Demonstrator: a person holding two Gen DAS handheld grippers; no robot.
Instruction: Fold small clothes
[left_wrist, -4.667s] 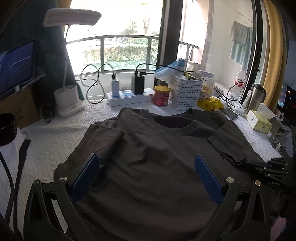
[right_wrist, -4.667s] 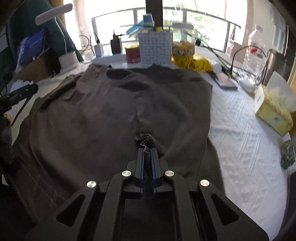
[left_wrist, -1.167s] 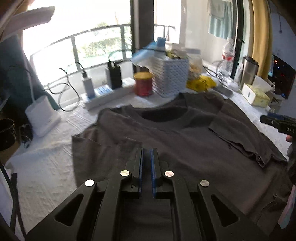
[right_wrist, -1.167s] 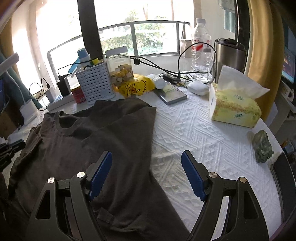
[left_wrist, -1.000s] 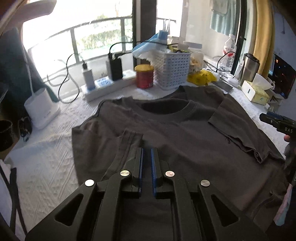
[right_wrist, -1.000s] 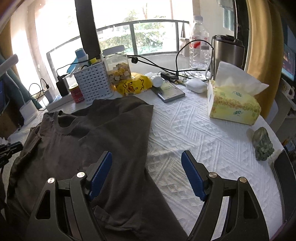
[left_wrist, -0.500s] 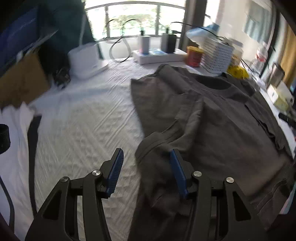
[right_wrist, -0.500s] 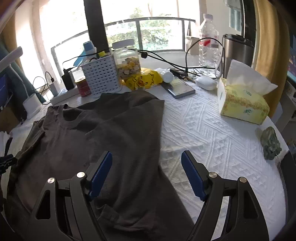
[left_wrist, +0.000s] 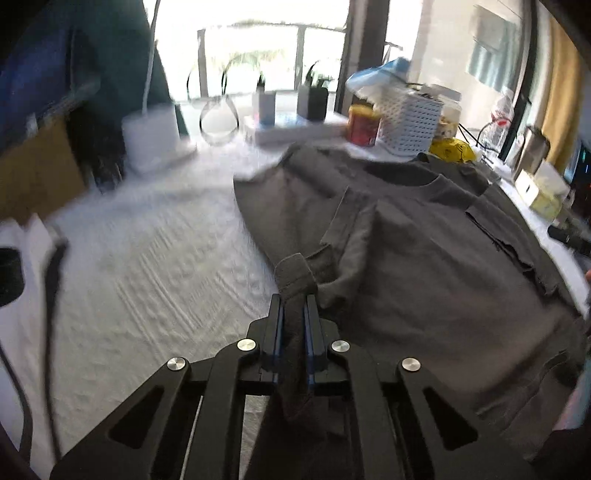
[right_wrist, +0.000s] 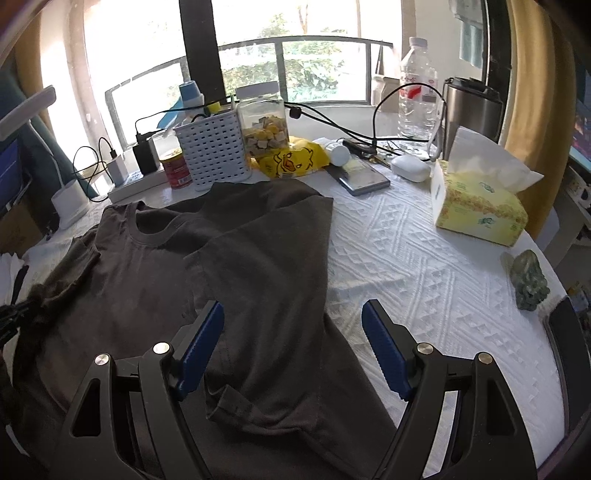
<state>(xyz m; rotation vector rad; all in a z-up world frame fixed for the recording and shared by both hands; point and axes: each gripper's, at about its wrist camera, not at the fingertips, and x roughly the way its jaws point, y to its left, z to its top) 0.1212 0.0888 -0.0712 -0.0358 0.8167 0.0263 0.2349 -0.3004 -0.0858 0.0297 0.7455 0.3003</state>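
My left gripper (left_wrist: 294, 306) has just been closing and now pinches a bunched fold of the dark grey T-shirt (left_wrist: 424, 266) between its blue pads; a flap of the cloth pokes up past the fingertips, and more hangs down behind them. My right gripper (right_wrist: 293, 325) stands wide open, pads touching nothing, the shirt's right edge lying below and between its fingers.

From there the shirt spreads out flat across the table, collar toward the window, one sleeve folded in over the chest. The fabric is a soft, matte knit, creased and rumpled where I hold it, with a ribbed round neckline. Under it lies a white tablecloth (right_wrist: 424, 280) with a raised diamond weave.

Beyond the collar stand a white perforated plastic basket (right_wrist: 212, 151), a red can (right_wrist: 177, 168), and a clear jar (right_wrist: 263, 122) of small blocks. To the right sits a yellow patterned tissue box (right_wrist: 480, 210), with a steel tumbler (right_wrist: 471, 110) behind it.
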